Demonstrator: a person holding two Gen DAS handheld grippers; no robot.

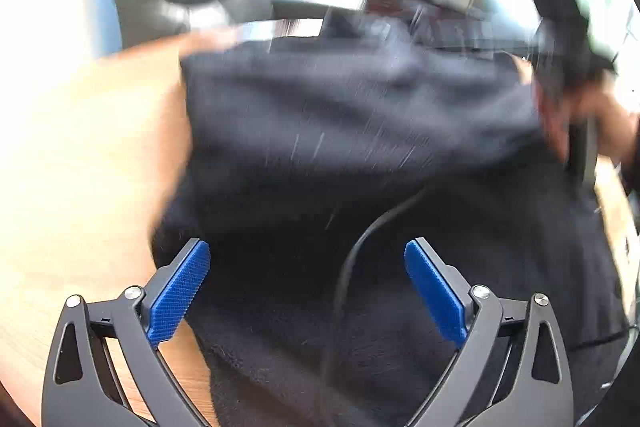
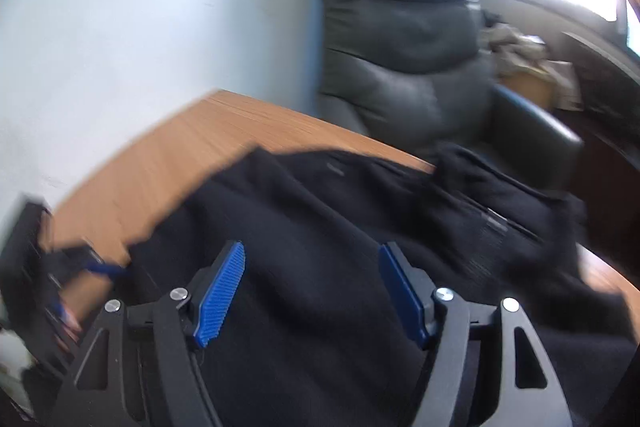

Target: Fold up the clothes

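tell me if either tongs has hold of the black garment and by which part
Nothing is held. Both the left tongs and right tongs are open over the black garment on the wooden table, pads apart with no fabric pinched.

Ahead of our right tongs we see a wooden table (image 2: 192,155), and beyond its far edge a dark leather armchair (image 2: 404,47) against a pale wall (image 2: 140,27). Between our left tongs runs a thin black cable (image 1: 352,259).
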